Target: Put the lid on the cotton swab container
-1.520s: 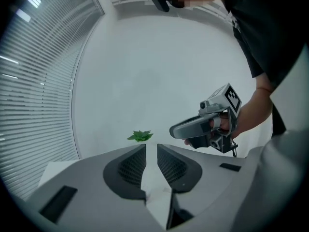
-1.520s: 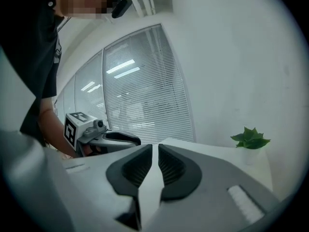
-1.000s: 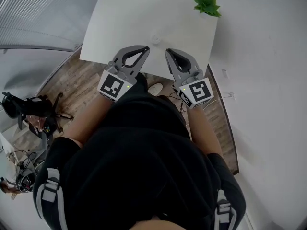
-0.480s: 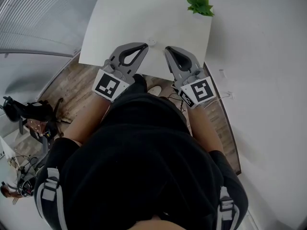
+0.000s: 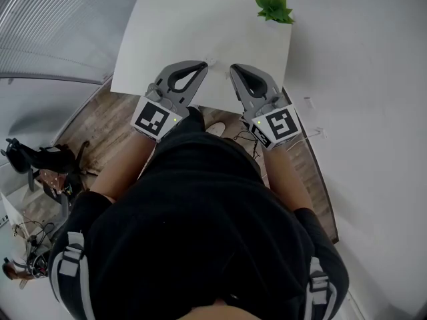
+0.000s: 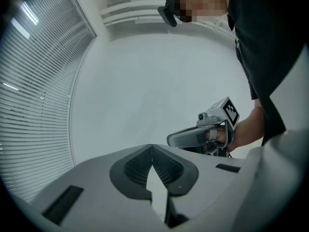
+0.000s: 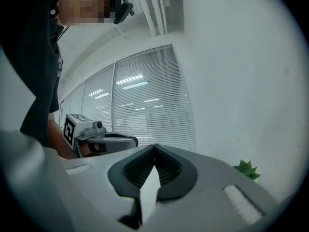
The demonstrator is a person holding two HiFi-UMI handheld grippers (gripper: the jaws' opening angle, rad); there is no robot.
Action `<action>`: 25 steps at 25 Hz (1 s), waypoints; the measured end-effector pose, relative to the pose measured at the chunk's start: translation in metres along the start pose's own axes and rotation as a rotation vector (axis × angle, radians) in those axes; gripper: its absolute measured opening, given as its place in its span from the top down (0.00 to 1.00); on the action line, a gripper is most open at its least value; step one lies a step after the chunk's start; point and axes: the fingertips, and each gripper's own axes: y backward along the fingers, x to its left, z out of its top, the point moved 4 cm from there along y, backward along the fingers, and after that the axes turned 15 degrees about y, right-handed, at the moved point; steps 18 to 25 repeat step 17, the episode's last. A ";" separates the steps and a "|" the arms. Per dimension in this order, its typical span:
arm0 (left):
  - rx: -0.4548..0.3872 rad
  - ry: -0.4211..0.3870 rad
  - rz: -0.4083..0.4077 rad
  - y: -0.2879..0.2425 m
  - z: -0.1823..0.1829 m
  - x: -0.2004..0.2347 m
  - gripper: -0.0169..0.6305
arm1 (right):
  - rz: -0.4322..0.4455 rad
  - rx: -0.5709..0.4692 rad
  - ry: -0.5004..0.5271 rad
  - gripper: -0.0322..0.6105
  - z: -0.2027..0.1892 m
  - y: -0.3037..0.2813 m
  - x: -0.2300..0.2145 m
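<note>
Head view, looking steeply down: a person stands at the near edge of a white bench (image 5: 193,25) with a gripper in each hand. The left gripper (image 5: 203,66) and right gripper (image 5: 233,68) are held level, side by side over that edge with their tips apart. Each pair of jaws is pressed together, with nothing between them. A small white round item (image 5: 211,61) lies on the bench just beyond and between the tips; it is too small to tell container from lid. A green plant (image 5: 272,9) stands at the far right corner.
</note>
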 end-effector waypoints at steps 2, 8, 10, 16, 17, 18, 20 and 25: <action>0.003 -0.002 -0.002 0.000 0.000 0.001 0.96 | 0.001 0.001 0.000 0.93 0.000 -0.001 0.000; 0.024 -0.027 -0.002 0.001 -0.005 0.000 0.96 | 0.005 0.007 -0.007 0.93 -0.003 -0.001 0.004; 0.025 -0.023 -0.004 0.000 -0.005 0.000 0.96 | 0.004 0.010 -0.014 0.93 -0.004 -0.002 0.005; 0.030 -0.021 0.001 0.003 -0.008 0.005 0.96 | 0.002 0.019 -0.013 0.93 -0.007 -0.004 0.007; 0.030 -0.019 0.002 0.004 -0.008 0.006 0.96 | 0.002 0.020 -0.013 0.93 -0.007 -0.005 0.008; 0.030 -0.019 0.002 0.004 -0.008 0.006 0.96 | 0.002 0.020 -0.013 0.93 -0.007 -0.005 0.008; 0.030 -0.019 0.002 0.004 -0.008 0.006 0.96 | 0.002 0.020 -0.013 0.93 -0.007 -0.005 0.008; 0.030 -0.019 0.002 0.004 -0.008 0.006 0.96 | 0.002 0.020 -0.013 0.93 -0.007 -0.005 0.008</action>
